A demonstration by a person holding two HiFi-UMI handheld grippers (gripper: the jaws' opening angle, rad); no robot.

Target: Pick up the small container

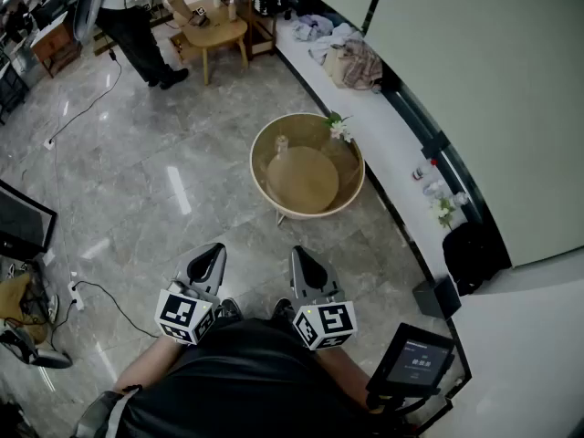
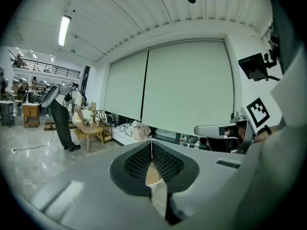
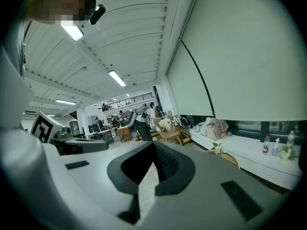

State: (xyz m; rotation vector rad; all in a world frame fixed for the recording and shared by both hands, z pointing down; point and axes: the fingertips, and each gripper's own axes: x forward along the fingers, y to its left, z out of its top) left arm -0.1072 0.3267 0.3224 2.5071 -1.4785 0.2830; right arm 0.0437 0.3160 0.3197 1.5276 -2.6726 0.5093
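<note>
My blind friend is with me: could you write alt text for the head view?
Seen from above, a person holds the left claw and right claw, both shut, toward a round rimmed table bearing a small container.

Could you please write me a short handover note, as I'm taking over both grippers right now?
Grippers: the left gripper is shut and empty, held low near the body. The right gripper is beside it, also shut and empty.
Things: the small container stands on the round table ahead, at its far left, apart from the flowers at the far rim.
Done: nothing; the container is untouched.
Left: step up to the table, open one gripper, close on the container, lift.
</note>
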